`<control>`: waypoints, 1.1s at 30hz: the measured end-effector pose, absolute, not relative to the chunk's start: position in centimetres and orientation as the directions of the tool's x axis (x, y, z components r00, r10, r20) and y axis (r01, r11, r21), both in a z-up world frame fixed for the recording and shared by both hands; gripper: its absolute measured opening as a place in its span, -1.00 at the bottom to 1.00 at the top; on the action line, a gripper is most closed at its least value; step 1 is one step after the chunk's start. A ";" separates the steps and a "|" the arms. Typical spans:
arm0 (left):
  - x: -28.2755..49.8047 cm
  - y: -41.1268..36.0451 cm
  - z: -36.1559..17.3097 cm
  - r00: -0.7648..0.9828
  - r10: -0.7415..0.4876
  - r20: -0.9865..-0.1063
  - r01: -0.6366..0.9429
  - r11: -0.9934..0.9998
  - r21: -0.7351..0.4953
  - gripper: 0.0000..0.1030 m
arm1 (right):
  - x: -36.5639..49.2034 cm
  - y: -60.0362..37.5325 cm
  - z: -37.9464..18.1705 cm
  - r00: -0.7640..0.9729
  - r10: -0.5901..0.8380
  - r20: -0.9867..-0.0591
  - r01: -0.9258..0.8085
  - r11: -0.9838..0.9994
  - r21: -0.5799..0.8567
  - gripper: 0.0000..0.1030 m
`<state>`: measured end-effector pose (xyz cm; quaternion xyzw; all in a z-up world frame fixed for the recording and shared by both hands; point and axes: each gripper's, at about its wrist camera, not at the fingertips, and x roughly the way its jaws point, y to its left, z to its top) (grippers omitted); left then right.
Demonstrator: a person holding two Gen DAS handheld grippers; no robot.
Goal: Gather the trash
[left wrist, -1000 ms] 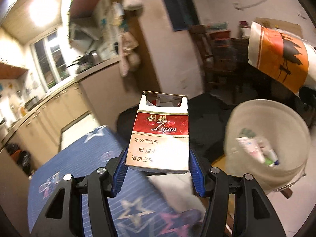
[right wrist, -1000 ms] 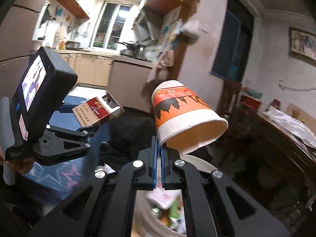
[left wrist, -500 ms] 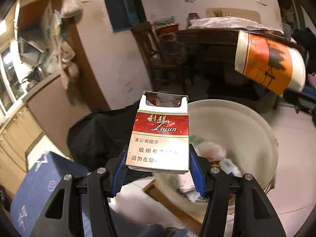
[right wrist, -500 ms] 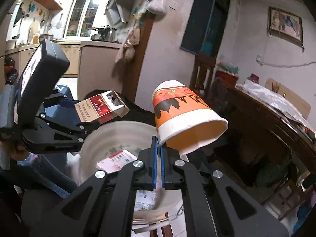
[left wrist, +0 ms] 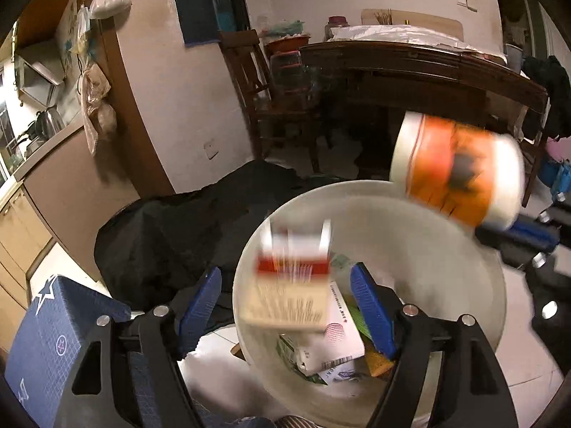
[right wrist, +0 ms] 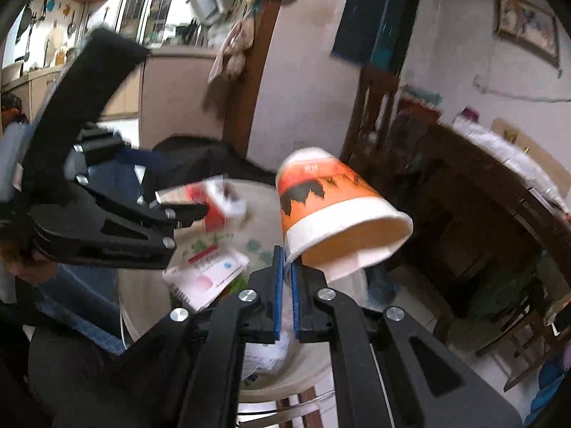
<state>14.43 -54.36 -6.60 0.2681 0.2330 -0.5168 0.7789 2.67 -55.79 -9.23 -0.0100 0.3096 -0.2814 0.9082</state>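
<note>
jaws wide on my left gripper [left wrist: 285, 292], cigarette pack [left wrist: 291, 290] seemingly dropping; right gripper [right wrist: 285, 267] pinches the paper cup [right wrist: 335, 214], so i'd centre it over the bin [left wrist: 464, 256] first.

Left gripper [left wrist: 285, 296]: black plastic frame with silver screws. Blue rubber pads [left wrist: 371, 306] line both fingers. Right gripper [right wrist: 286, 271] looks identical.

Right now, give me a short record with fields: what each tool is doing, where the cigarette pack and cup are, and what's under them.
left tool: open, blue pads spread apart
cigarette pack: blurred, between the pads and touching neither, over the bin
right tool: shut on the paper cup's rim
paper cup: orange and white, tipped with its mouth down, above the bin
trash bin: pale, round, holding paper and packaging
</note>
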 end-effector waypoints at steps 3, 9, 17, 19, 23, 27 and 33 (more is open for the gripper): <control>14.4 -54.1 -6.9 0.384 -0.669 -0.636 0.920 0.332 0.206 0.47 | 2.6 -56.2 -9.8 0.645 -0.515 -0.565 0.522 0.837 -0.167 -0.82; 13.4 -52.1 -6.0 0.399 -0.682 -0.612 0.914 0.350 0.206 0.47 | 0.6 -55.7 -9.1 0.638 -0.543 -0.547 0.589 0.801 -0.108 -0.82; 8.8 -46.5 -5.2 0.305 -0.767 -0.565 0.952 0.261 0.160 0.74 | -4.6 -50.8 -7.3 0.596 -0.623 -0.507 0.703 0.710 -0.046 0.53; 7.5 -45.2 -5.2 0.263 -0.785 -0.561 0.965 0.220 0.145 0.77 | -5.9 -49.5 -7.0 0.559 -0.648 -0.517 0.745 0.666 -0.030 0.68; 5.1 -41.8 -4.8 0.202 -0.820 -0.536 0.979 0.158 0.128 0.85 | -8.9 -46.5 -6.6 0.491 -0.686 -0.537 0.825 0.565 0.034 0.89; 4.2 -38.7 -3.9 0.150 -0.851 -0.503 0.989 0.136 0.065 0.91 | -11.1 -44.5 -6.3 0.406 -0.730 -0.550 0.888 0.458 0.046 0.89; 2.2 -36.0 -3.0 0.132 -0.878 -0.460 0.991 0.122 0.052 0.91 | -13.6 -41.9 -6.0 0.350 -0.759 -0.549 0.927 0.365 0.087 0.89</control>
